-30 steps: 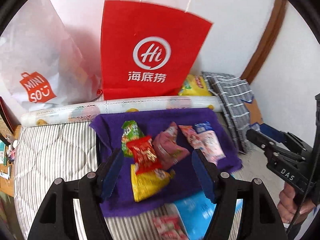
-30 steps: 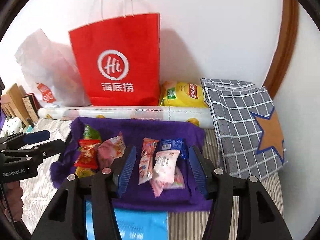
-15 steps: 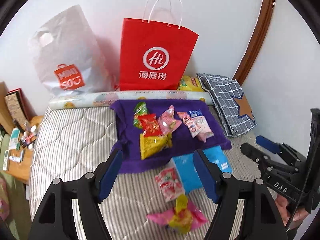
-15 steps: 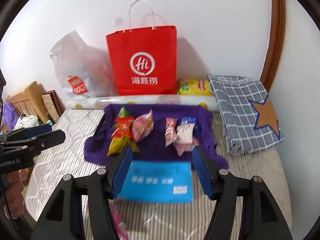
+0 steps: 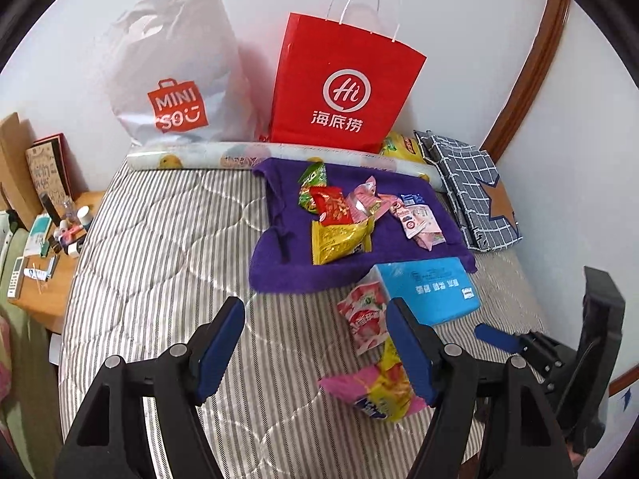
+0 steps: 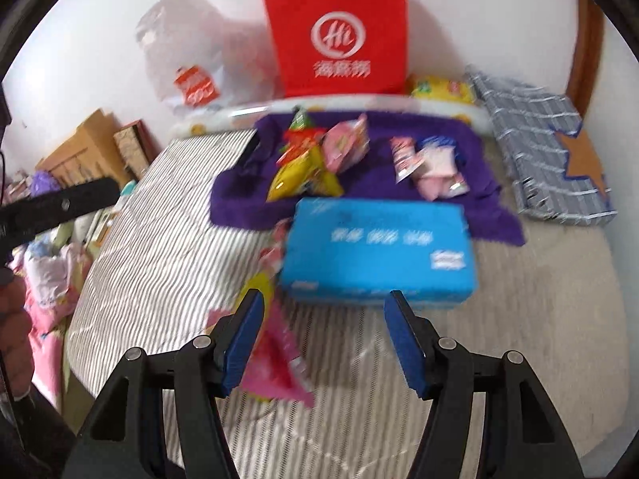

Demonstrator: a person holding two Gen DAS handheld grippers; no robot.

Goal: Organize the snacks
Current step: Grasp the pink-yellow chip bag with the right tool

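**Two loose packs left off the cloth, both grippers empty**

Biggest thing first: the striped mattress (image 5: 159, 259), with the purple cloth (image 5: 279, 247) spread at its far right, in front of the red paper bag (image 5: 343, 88). Most of the snacks already sit on that cloth in two little clusters. A blue box (image 5: 433, 287) lies just near of the cloth, overlapping its near edge. To the left of the box is a pink-red snack pack (image 5: 363, 315), and nearer still a pink-and-yellow pack (image 5: 379, 395), both on bare mattress.

The left gripper (image 5: 315, 347) and right gripper (image 6: 325, 339) both hang wide apart with nothing between the fingers.

My take: go for the pink-and-yellow pack next since it's closest. Those foil bags are puffy and slippery, so I'd pinch the crimped end seam rather than the belly, come down low on the soft mattress, and lift straight up so it doesn't drag the other pack. The right view is blurry, so slow down first.
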